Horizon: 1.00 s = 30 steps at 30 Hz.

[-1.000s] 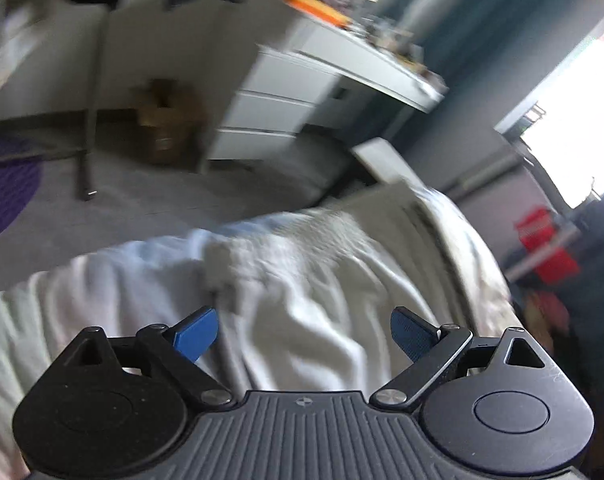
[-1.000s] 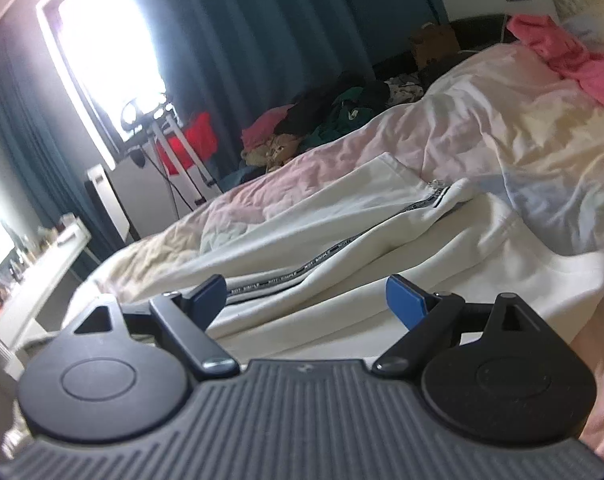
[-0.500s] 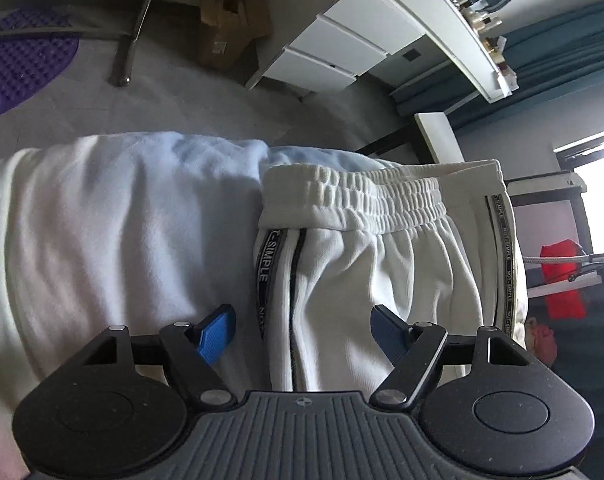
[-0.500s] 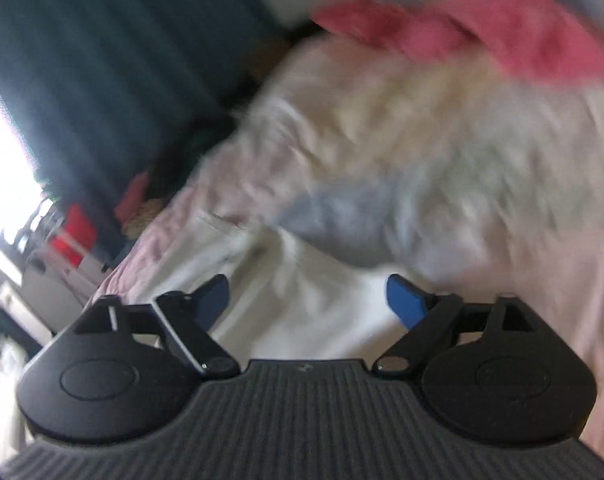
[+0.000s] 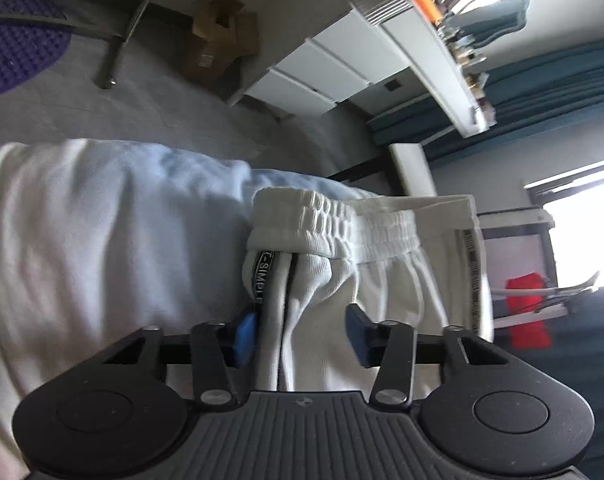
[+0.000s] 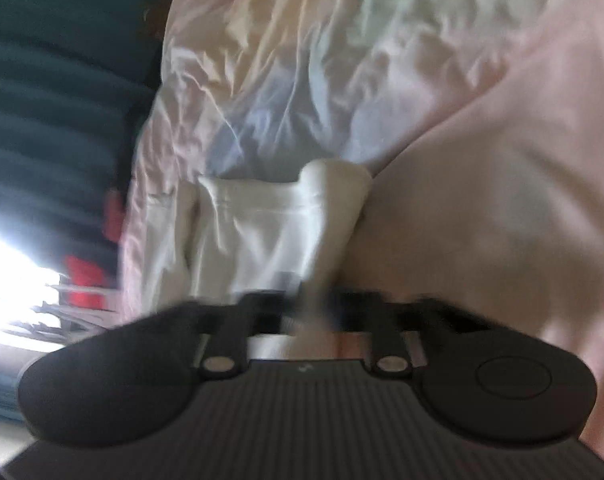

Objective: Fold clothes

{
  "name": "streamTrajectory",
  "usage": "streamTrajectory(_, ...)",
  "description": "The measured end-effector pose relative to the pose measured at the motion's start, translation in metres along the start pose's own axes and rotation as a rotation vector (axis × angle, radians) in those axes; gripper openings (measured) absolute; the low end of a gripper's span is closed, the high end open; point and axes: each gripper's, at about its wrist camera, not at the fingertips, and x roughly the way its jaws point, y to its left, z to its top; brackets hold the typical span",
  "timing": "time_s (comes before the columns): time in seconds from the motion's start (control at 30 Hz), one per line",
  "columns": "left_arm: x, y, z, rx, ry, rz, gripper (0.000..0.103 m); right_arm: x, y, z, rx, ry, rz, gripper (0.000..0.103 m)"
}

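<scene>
In the left wrist view, my left gripper (image 5: 300,334) sits low over white trousers (image 5: 381,280) that lie on the bed (image 5: 102,240), close to its edge. Its blue pads stand apart, straddling a ridge of fabric beside the black side stripe, just below the gathered elastic waistband (image 5: 341,220). They are not yet clenched on it. My worry here: if the pads close on the top layer alone, the lower layer would stay behind and the fold would come out skewed.

In the right wrist view, blurred by motion, my right gripper (image 6: 313,304) appears pinched on a bunched corner of the same trousers (image 6: 270,232), at the far end where the fabric rolls into a thick lump. The fingertips themselves are smeared, so I judge this hold rather than see it cleanly. A thick roll could slip from a shallow pinch. The fabric looks soft, cream-white and heavy.
</scene>
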Motion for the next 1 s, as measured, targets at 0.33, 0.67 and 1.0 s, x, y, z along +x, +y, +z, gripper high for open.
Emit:
streamTrajectory(0.33,0.022,0.008,-0.001,0.003,0.08,0.051,0.044,-0.002,0.015,-0.004,-0.049,-0.036,0.045,0.006)
streamTrajectory(0.67,0.02,-0.005,-0.006,0.081,0.059,0.068,0.014,-0.002,0.011,-0.004,-0.029,-0.044,-0.004,0.006)
streamTrajectory(1.0,-0.074,-0.041,-0.007,0.292,-0.148,-0.211,0.012,-0.056,0.02,-0.001,-0.097,-0.162,0.032,0.005)
